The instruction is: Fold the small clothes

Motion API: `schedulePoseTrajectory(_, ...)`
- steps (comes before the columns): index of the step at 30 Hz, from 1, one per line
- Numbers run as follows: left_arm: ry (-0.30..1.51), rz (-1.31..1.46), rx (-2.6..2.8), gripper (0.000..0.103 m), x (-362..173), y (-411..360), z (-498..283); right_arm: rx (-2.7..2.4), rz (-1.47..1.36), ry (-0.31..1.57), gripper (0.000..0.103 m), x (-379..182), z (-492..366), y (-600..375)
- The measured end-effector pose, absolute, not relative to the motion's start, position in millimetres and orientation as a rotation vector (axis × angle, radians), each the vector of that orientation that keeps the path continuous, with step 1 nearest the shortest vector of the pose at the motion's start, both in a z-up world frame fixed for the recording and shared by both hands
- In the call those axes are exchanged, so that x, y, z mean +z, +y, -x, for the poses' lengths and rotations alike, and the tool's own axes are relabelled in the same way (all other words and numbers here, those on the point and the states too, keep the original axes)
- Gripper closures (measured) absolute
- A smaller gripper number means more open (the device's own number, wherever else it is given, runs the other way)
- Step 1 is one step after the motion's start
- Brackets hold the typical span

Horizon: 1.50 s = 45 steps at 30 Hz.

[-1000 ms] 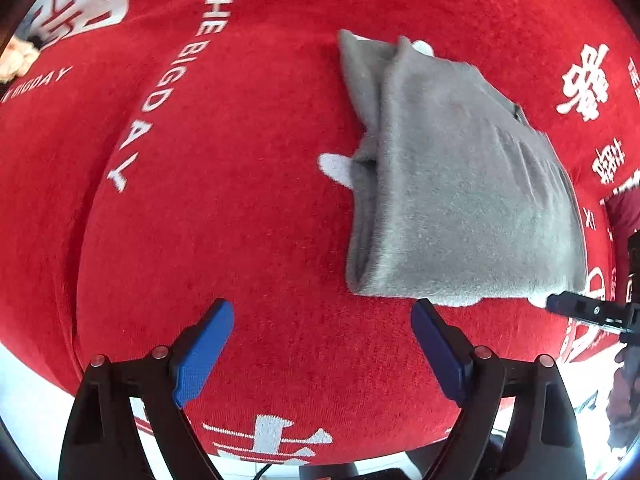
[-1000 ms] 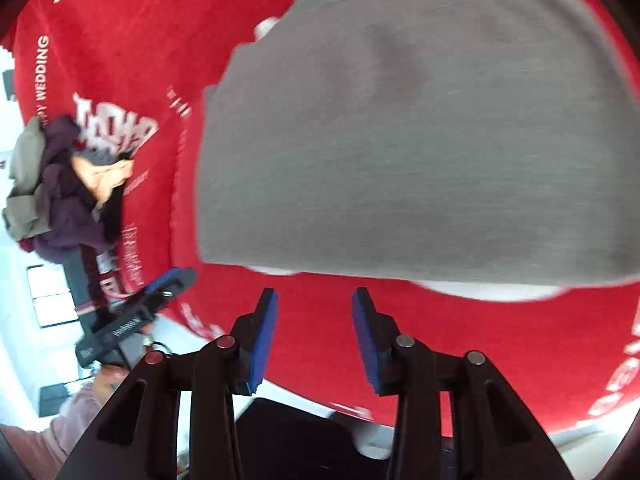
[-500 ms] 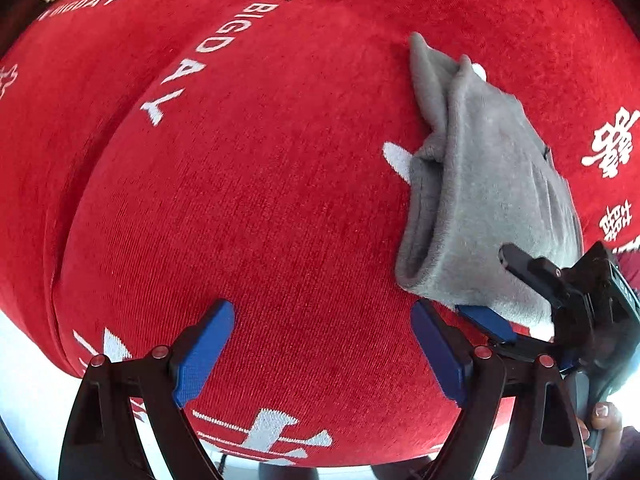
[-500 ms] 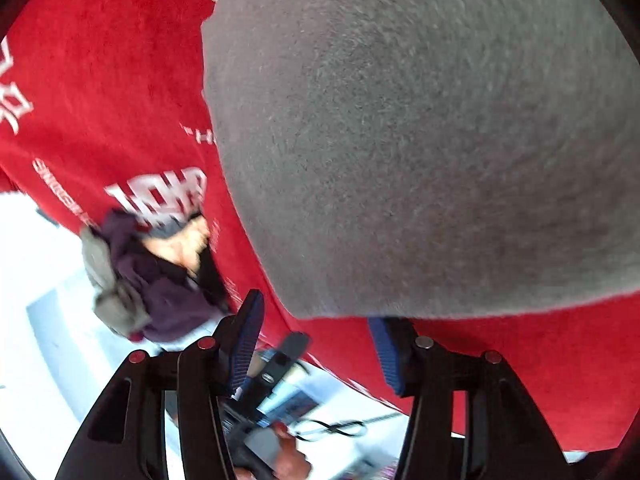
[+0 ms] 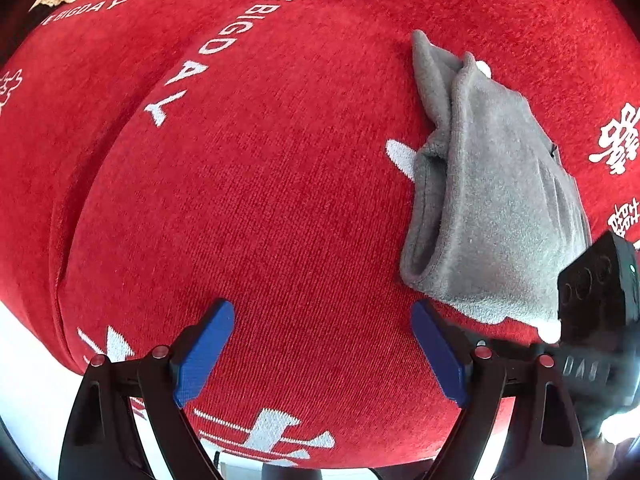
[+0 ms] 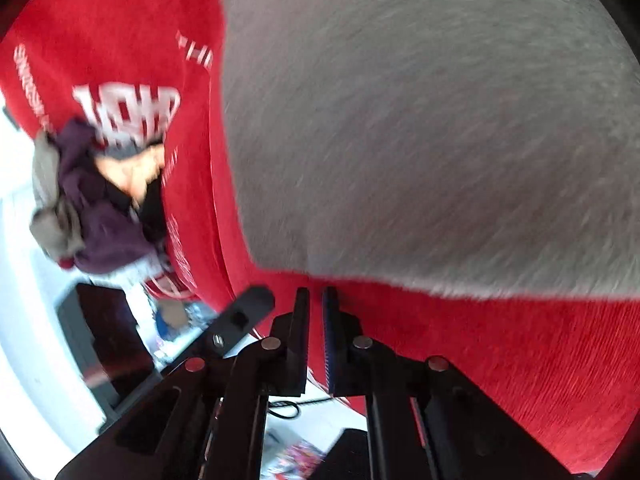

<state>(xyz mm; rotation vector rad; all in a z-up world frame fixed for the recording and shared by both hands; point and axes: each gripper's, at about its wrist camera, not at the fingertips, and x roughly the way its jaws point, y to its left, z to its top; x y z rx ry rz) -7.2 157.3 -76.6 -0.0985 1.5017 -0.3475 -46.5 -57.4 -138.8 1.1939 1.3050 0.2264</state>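
A folded grey garment is being shown lying on the counter's red printed cloth. The left gripper is being held wide apart above bare cloth, just left of the garment. The right gripper is being held nearly closed, empty, at the garment's near edge. A pile of clothes is being kept at the counter's left edge.

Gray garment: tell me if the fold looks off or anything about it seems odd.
The gray garment lies folded on the red cloth, but unevenly: its far corner sticks out past the top layer, and the near-left edge gapes open like a loop. An unfolded heap of clothes sits at the cloth's edge.
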Motion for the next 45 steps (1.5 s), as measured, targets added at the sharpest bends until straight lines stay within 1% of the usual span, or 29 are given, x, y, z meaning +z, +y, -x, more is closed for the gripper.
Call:
schedulePoseTrajectory(3, 1.514, 0.09, -0.34, 0.013, -75.1, 160.0, 7.8, 0.23, -1.161, 1.344, 0.094, -134.8, 51.2, -52.7)
schedulePoseTrajectory(5, 1.515, 0.084, -0.336, 0.013, -73.2, 159.6, 8.1, 0.226, -1.112, 1.357, 0.081, -127.1, 56.9, -57.4)
schedulePoseTrajectory(6, 1.513, 0.076, -0.332, 0.013, -72.0, 158.8, 8.4, 0.221, -1.093, 1.36, 0.061, -124.7, 59.7, -60.6)
schedulePoseTrajectory(7, 1.511, 0.071, -0.331, 0.013, -71.1, 158.0, 8.6, 0.217, -1.072, 1.357, 0.048, -120.5, 63.6, -65.6)
schedulePoseTrajectory(9, 1.511, 0.064, -0.328, 0.013, -70.0, 156.0, 9.1, 0.213, -1.046, 1.349, 0.047, -112.8, 70.5, -76.0)
schedulePoseTrajectory(14, 1.515, 0.058, -0.337, 0.013, -69.3, 144.6, 10.5, 0.174, -1.043, 1.337, 0.047, -105.6, 88.4, -105.7)
schedulePoseTrajectory(21, 1.519, 0.035, -0.363, 0.013, -66.6, 122.2, 13.6, 0.087, -1.176, 1.289, 0.047, -113.3, 116.8, -137.4)
schedulePoseTrajectory(27, 1.55, 0.188, -0.411, 0.013, -65.1, 118.6, 15.1, 0.075, -1.211, 1.281, 0.047, -118.4, 132.8, -151.5)
schedulePoseTrajectory(30, 1.571, 0.301, -0.445, 0.013, -67.6, 119.1, 16.2, 0.077, -1.264, 1.235, 0.047, -120.9, 137.9, -160.7)
schedulePoseTrajectory(34, 1.595, 0.446, -0.52, 0.013, -71.0, 112.4, 20.2, 0.063, -1.421, 1.117, 0.046, -130.8, 141.2, -173.3)
schedulePoseTrajectory(39, 1.619, 0.522, -0.592, 0.013, -75.3, 95.8, 26.4, 0.052, -1.613, 0.986, 0.046, -147.8, 142.8, -179.9)
schedulePoseTrajectory(40, 1.621, 0.53, -0.599, 0.013, -76.0, 93.6, 27.5, 0.047, -1.647, 0.97, 0.049, -151.9, 143.3, -180.6)
schedulePoseTrajectory(41, 1.625, 0.543, -0.607, 0.013, -78.2, 88.8, 28.4, 0.044, -1.665, 0.959, 0.055, -153.8, 143.6, -181.7)
schedulePoseTrajectory(42, 1.628, 0.555, -0.611, 0.013, -80.5, 83.6, 28.6, 0.041, -1.673, 0.954, 0.073, -153.4, 142.2, -181.1)
schedulePoseTrajectory(43, 1.633, 0.573, -0.612, 0.013, -83.1, 78.8, 29.5, 0.035, -1.672, 0.954, 0.088, -153.6, 141.7, -182.3)
schedulePoseTrajectory(45, 1.639, 0.6, -0.612, 0.013, -86.9, 72.5, 29.9, 0.051, -1.662, 0.942, 0.091, -150.3, 140.2, -185.2)
